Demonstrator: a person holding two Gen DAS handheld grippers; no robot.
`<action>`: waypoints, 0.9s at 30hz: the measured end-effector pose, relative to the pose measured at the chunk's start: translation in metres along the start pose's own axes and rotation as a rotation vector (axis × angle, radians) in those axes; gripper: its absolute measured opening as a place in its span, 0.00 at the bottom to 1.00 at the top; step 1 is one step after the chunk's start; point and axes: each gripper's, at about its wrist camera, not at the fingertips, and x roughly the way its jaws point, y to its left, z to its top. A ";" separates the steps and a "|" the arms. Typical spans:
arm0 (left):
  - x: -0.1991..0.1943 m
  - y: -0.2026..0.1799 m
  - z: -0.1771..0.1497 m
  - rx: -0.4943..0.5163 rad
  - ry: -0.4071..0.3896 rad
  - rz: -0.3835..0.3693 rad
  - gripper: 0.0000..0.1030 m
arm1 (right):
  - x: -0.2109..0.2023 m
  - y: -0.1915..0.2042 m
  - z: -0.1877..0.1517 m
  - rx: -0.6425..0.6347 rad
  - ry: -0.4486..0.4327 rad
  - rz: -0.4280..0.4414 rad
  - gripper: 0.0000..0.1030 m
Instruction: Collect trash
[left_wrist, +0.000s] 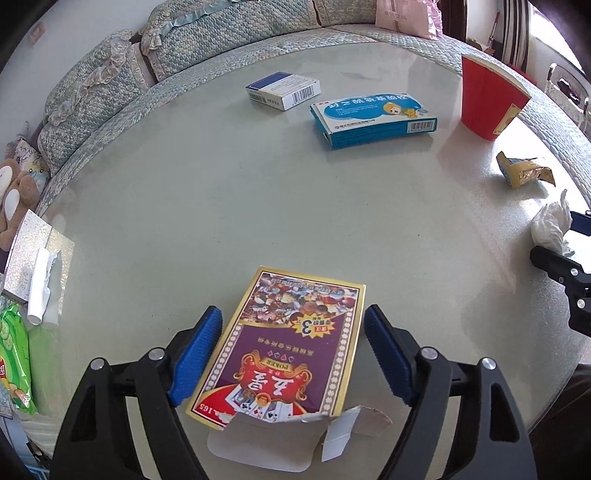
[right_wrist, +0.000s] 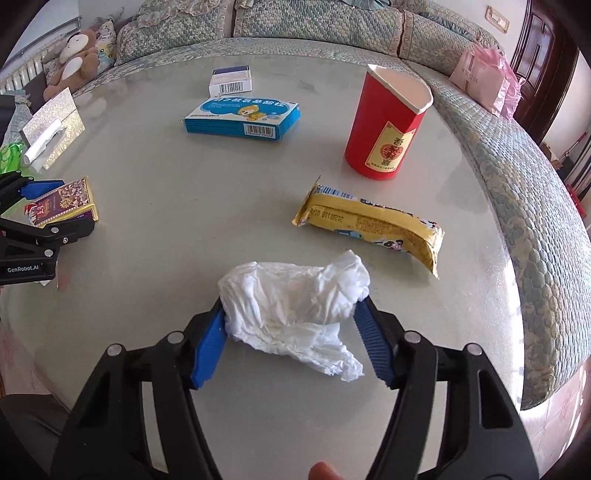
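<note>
My left gripper (left_wrist: 293, 321) is open around a torn purple and gold poker card box (left_wrist: 284, 343) lying flat on the table; its blue fingers stand on both sides, the left one touching the box. My right gripper (right_wrist: 291, 308) is open around a crumpled white tissue (right_wrist: 295, 302) on the table, its blue pads against the tissue's sides. The card box (right_wrist: 62, 201) and the left gripper (right_wrist: 55, 218) show at the left of the right wrist view. A yellow snack wrapper (right_wrist: 373, 225) lies just beyond the tissue.
On the glass table (left_wrist: 221, 206) stand a red paper cup (right_wrist: 388, 125), a blue medicine box (right_wrist: 242, 120) and a white and blue box (right_wrist: 231, 79). A silver tissue box (left_wrist: 33, 262) and a green packet (left_wrist: 13, 358) sit at the left edge. A sofa (right_wrist: 295, 29) curves behind.
</note>
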 end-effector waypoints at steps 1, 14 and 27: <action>-0.001 -0.002 0.000 0.003 -0.002 0.001 0.70 | 0.000 0.000 0.000 -0.002 -0.002 0.007 0.57; -0.003 -0.003 -0.003 -0.041 -0.006 -0.018 0.60 | -0.001 -0.001 -0.001 0.022 -0.002 0.069 0.35; -0.017 0.000 -0.004 -0.094 -0.028 -0.003 0.58 | -0.014 -0.007 0.001 0.064 -0.029 0.093 0.29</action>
